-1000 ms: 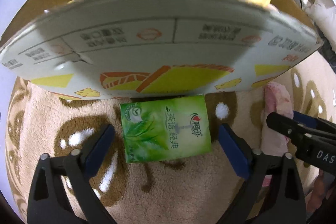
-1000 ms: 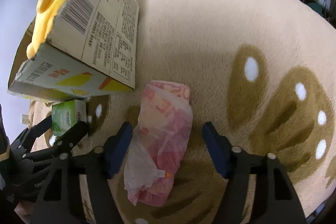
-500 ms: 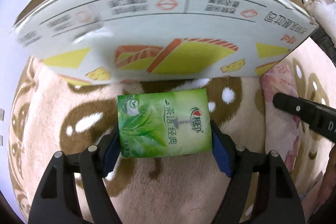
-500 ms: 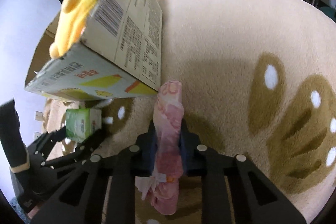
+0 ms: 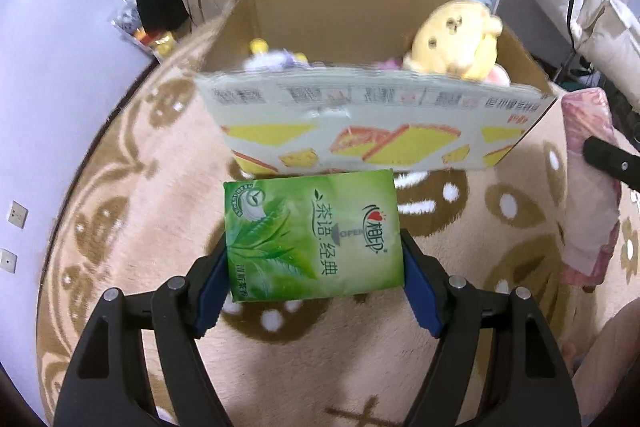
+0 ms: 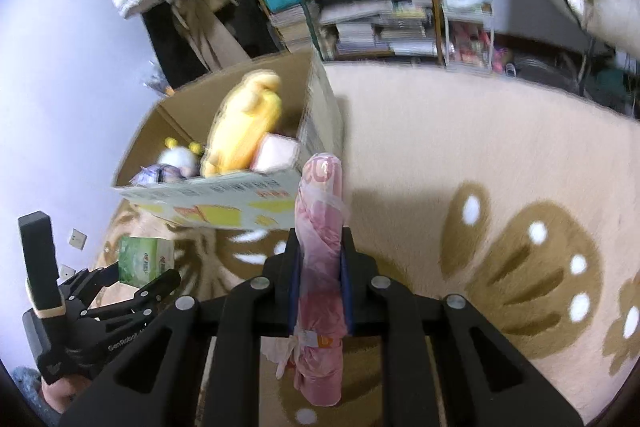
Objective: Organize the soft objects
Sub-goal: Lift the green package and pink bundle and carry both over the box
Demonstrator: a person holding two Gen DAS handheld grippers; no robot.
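Green tissue pack (image 5: 314, 235) and pink tissue roll (image 6: 322, 259) are now rising off the rug (image 6: 460, 147), each clamped in closed tongs (left gripper (image 5: 316, 281), right gripper (image 6: 320, 279)), heading boxward (image 5: 372, 131).

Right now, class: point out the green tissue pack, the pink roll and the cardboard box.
green tissue pack (image 5: 316, 235), left wrist view, front face.
pink roll (image 6: 322, 227), right wrist view, upper middle.
cardboard box (image 5: 376, 107), left wrist view, near wall.

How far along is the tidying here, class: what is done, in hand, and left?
Done: a yellow plush and other soft toys already sit in the box. In hand: the left gripper clamps the green pack, and the right gripper clamps the pink pack. Left: both packs are outside the box and must go in.
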